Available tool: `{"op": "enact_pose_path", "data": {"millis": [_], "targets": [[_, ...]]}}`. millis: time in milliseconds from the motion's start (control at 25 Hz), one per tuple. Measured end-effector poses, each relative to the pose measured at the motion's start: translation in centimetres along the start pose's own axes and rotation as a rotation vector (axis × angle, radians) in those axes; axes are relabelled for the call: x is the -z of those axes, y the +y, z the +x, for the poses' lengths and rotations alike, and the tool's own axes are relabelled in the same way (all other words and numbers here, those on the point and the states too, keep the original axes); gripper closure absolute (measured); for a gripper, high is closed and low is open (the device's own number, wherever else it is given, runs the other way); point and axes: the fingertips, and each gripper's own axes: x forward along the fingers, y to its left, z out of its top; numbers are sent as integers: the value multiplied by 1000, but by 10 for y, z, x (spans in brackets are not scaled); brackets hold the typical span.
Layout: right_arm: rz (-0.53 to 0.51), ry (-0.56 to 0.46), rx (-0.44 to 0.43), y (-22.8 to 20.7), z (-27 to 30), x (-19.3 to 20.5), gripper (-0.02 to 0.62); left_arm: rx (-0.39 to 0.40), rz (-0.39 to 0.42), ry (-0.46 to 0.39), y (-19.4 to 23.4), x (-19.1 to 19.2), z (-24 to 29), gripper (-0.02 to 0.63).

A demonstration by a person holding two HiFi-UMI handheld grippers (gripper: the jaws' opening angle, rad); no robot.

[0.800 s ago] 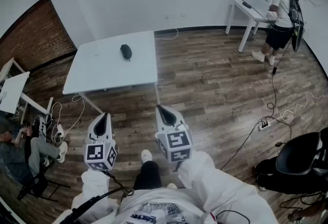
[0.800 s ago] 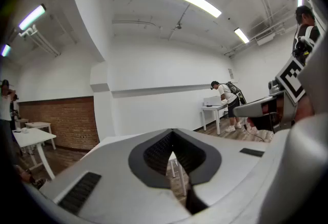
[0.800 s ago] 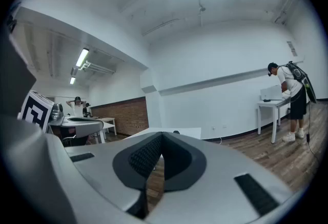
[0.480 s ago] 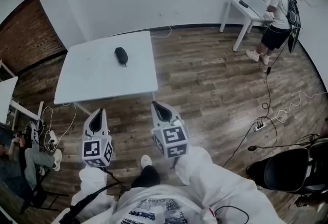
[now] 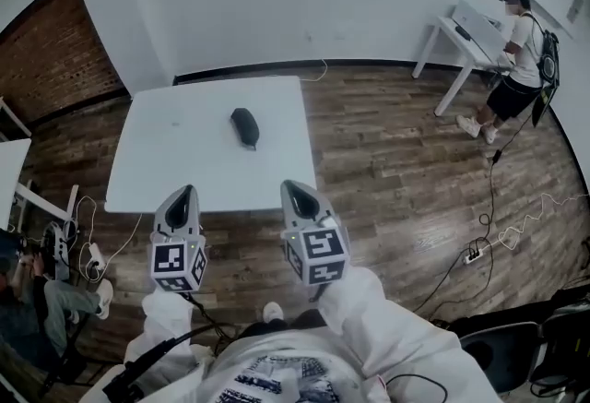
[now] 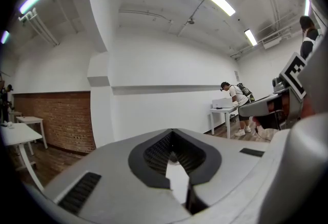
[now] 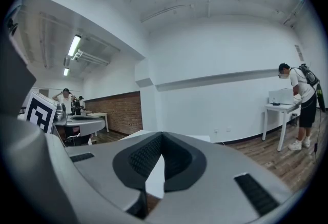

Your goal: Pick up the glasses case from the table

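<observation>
The glasses case [image 5: 244, 127], a dark oval, lies near the middle of the white table [image 5: 166, 161] in the head view. My left gripper [image 5: 183, 194] and right gripper [image 5: 294, 188] hang side by side at the table's near edge, well short of the case. Both are shut to a point, with nothing between the jaws. In the left gripper view my left gripper [image 6: 172, 135] aims roughly level at the far wall. In the right gripper view my right gripper [image 7: 161, 137] does the same. The case does not show in either gripper view.
Another person [image 5: 519, 41] stands at a white desk [image 5: 468, 28] at the far right. A cable and power strip [image 5: 475, 254] lie on the wooden floor. A seated person [image 5: 41, 295] and a small table [image 5: 11, 166] are at the left, a dark chair [image 5: 553, 341] at the lower right.
The table and case have come nearer and lower in the head view, and both grippers have moved up to its near edge. Both stay shut.
</observation>
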Motion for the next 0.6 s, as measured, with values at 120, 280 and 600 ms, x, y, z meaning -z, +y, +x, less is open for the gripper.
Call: {"op": "enact_pose_path", "data": {"millis": [120, 280, 600], "targets": [[13, 2, 14, -11, 20, -3, 588, 3, -5, 14, 11, 2, 21, 588], [25, 1, 15, -32, 45, -5, 588, 4, -7, 35, 13, 5, 55, 588], [82, -7, -10, -100, 134, -10, 588, -13, 8, 98, 16, 13, 150, 588]]}}
